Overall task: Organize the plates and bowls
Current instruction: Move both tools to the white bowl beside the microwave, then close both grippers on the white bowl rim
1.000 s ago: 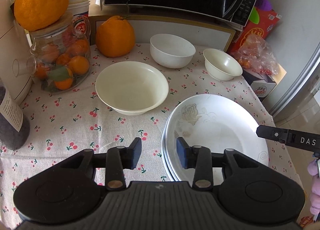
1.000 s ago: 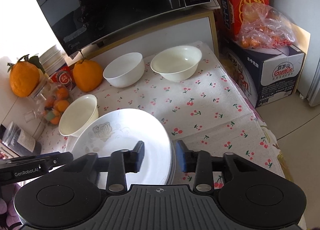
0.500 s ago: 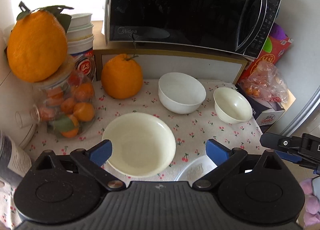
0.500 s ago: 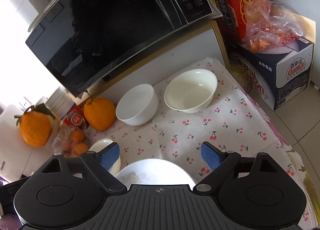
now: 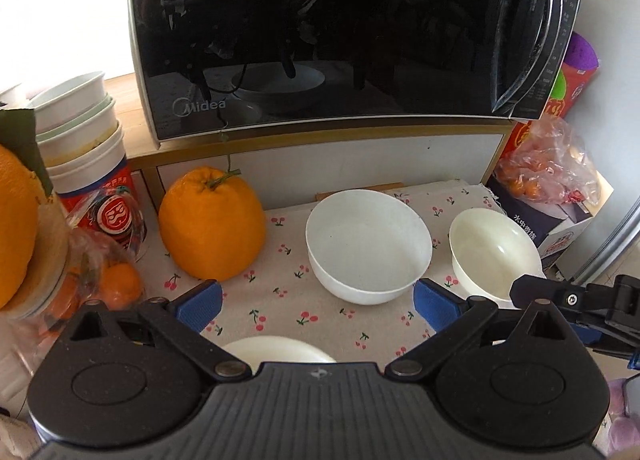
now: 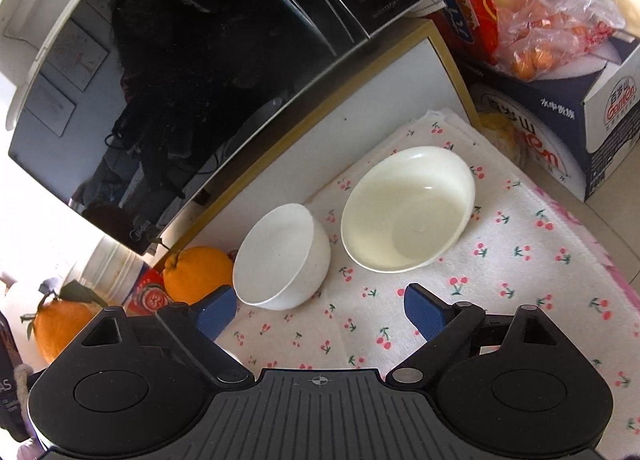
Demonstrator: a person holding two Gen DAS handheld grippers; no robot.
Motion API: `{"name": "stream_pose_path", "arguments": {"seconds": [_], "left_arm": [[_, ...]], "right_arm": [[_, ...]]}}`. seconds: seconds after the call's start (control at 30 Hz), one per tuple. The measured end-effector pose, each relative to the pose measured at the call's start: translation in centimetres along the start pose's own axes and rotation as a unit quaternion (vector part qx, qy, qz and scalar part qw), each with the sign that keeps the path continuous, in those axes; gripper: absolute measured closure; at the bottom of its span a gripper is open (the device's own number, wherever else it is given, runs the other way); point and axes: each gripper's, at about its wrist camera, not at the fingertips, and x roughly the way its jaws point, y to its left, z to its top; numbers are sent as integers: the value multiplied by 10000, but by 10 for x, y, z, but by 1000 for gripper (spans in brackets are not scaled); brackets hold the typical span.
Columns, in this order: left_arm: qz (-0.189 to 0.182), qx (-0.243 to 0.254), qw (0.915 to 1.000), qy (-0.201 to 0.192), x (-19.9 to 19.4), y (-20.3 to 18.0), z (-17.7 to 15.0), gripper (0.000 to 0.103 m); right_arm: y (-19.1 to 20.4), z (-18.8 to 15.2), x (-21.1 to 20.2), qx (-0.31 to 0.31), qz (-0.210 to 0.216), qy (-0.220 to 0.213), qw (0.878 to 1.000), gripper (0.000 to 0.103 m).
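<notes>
A white bowl [image 5: 368, 244] and a smaller cream bowl [image 5: 492, 252] stand at the back of the cherry-print cloth [image 5: 304, 312]. My left gripper [image 5: 316, 302] is open and empty, raised in front of the white bowl. The rim of a wide cream bowl [image 5: 276, 348] peeks out just below it. In the right wrist view my right gripper [image 6: 316, 310] is open and empty, in front of the white bowl [image 6: 280, 256] and the cream bowl [image 6: 408, 216]. The stacked plates are out of sight.
A black microwave [image 5: 340, 32] sits on a shelf over the bowls. A large orange [image 5: 212, 224], a jar of small oranges [image 5: 60, 284] and stacked cups [image 5: 84, 140] stand at the left. A boxed bag of fruit [image 6: 552, 32] stands right of the table.
Both grippers have opened wide, lifted and moved forward off the stacked plates toward the back bowls. The plates have dropped out of view.
</notes>
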Motion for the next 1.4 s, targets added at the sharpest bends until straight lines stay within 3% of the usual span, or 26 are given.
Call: {"name": "stream_pose_path", "arguments": {"seconds": [0.07, 0.37, 0.53, 0.8, 1.03, 1.4], "left_arm": [[-121, -34, 9999, 31, 12, 2, 4, 7], [-605, -295, 9973, 283, 46, 10, 12, 47], [-583, -196, 9973, 414, 58, 9, 15, 64], [-527, -290, 9972, 451, 70, 14, 16, 79], [-511, -277, 9973, 459, 76, 18, 15, 89], [-586, -314, 9969, 424, 77, 23, 16, 93]], "right_arm": [[-3, 1, 9, 160, 119, 25, 9998, 10], [-20, 6, 52, 1059, 446, 238, 9931, 11], [-17, 5, 66, 1056, 398, 226, 9934, 26], [-18, 5, 80, 1050, 351, 296, 9934, 49], [-18, 5, 90, 1060, 452, 362, 9927, 58], [-14, 3, 101, 997, 378, 455, 9933, 74]]}}
